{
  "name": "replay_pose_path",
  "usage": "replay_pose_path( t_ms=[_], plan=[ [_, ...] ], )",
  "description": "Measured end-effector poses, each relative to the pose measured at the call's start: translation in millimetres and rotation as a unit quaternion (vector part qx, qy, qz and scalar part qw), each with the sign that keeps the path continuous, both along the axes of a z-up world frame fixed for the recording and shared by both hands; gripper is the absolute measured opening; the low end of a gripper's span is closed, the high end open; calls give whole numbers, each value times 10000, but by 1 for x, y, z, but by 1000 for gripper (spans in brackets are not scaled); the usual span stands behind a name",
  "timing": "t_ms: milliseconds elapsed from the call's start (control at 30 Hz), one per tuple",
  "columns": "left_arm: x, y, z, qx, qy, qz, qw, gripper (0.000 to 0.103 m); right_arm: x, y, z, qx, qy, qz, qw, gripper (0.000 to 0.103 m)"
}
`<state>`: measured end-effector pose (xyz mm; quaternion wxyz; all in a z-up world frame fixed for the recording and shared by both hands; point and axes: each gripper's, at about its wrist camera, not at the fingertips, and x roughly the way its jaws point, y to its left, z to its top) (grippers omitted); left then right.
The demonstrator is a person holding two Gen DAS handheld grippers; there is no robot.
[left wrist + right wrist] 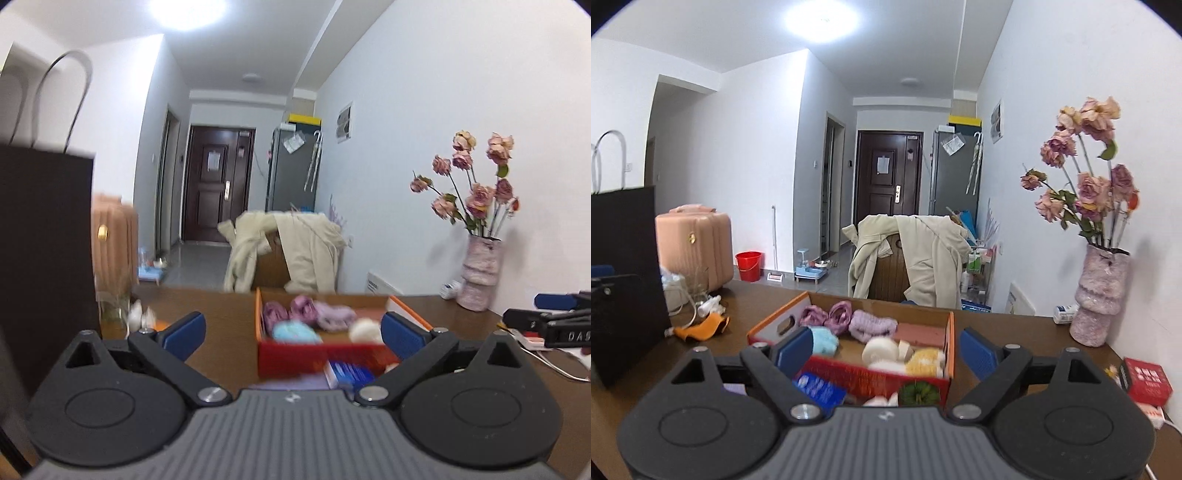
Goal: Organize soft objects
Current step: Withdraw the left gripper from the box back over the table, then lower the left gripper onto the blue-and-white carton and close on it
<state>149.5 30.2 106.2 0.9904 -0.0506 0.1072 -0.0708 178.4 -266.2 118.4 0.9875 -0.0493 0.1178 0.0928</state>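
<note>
Left gripper (291, 332): jaws spread wide, blue pads (184, 330) facing inward, nothing between them; held level, above the surface. Right gripper (884, 350): jaws likewise wide apart, blue pads (979, 352) clear of contact, held level, pointing forward.

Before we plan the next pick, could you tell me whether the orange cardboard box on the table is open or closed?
Open. The orange box has no lid over it, and soft items such as the white roll show inside.

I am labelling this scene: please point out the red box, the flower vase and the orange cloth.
red box (875, 376), right wrist view, front wall.
flower vase (1102, 291), right wrist view, body.
orange cloth (705, 328), right wrist view, middle.
</note>
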Motion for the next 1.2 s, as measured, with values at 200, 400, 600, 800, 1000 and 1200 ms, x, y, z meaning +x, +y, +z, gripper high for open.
replay_pose_path(
  t_ms=[200,400,600,800,1000,1200],
  plan=[
    [-56,-4,-39,-25,-21,45,10000,103,-60,3,-49,79,89,245,9996,92],
    [-59,-5,-55,97,145,102,9998,103,-84,5,-87,439,419,165,9980,91],
    [-41,-4,-61,-4,321,51,9995,103,-75,7,-88,458,452,162,9978,91],
    [-4,-16,-64,19,559,-80,9984,103,-46,8,-91,592,659,236,9958,90],
    [42,-25,-67,27,763,-110,9970,101,1,7,-94,754,944,301,9922,86],
    [105,-38,-73,-44,1250,-221,9919,75,68,8,-102,1097,1404,273,9836,69]
  ],
)
